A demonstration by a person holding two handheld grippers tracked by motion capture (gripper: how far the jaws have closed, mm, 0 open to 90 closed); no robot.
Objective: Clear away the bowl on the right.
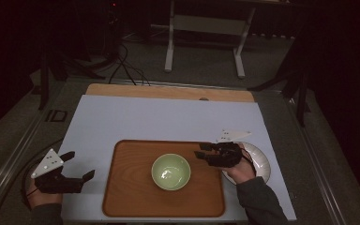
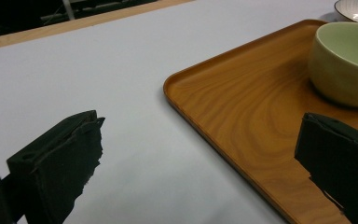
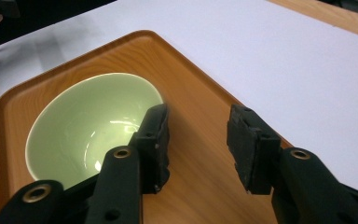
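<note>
Our green bowl (image 1: 170, 172) sits mid-tray (image 1: 122, 187), released. Just beside its rim, our right gripper (image 3: 198, 147) has its fingers parted and empty; we judge placing done, so next comes pulling clear. The left gripper (image 1: 77, 166) waits open over the tabletop (image 1: 145, 117).

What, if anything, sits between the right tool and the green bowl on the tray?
Nothing visible: the right tool hangs open beside the green bowl, with bare wooden tray between its jaws.

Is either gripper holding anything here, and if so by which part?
Nothing is held. The right gripper stands open beside the green bowl on the tray; the left gripper is open over the table.
</note>
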